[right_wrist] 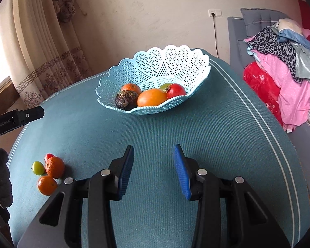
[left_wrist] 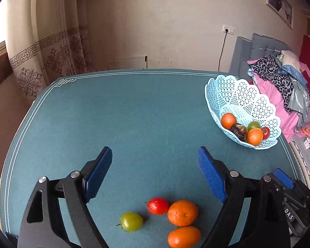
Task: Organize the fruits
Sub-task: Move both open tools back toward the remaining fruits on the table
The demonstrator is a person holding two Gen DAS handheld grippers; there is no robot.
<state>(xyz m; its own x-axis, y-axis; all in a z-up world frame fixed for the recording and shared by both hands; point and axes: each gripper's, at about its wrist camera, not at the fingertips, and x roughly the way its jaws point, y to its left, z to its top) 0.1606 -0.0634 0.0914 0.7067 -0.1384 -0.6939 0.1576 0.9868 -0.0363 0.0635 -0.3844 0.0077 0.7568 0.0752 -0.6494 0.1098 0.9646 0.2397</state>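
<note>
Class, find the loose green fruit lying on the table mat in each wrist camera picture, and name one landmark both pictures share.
Left wrist view: the green fruit lies bottom centre, left of the red tomato.
Right wrist view: the green fruit sits at the far left edge, beside the mandarin.
Shared landmark: the blue lattice basket.

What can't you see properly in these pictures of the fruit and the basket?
- Green fruit in the basket: right wrist view, mostly hidden behind the red fruit and an orange one.
- Lowest orange fruit on the table: left wrist view, its bottom cut off by the picture's edge.
- Left tool: right wrist view shows only its dark body at the left edge, fingers out of view.
</note>
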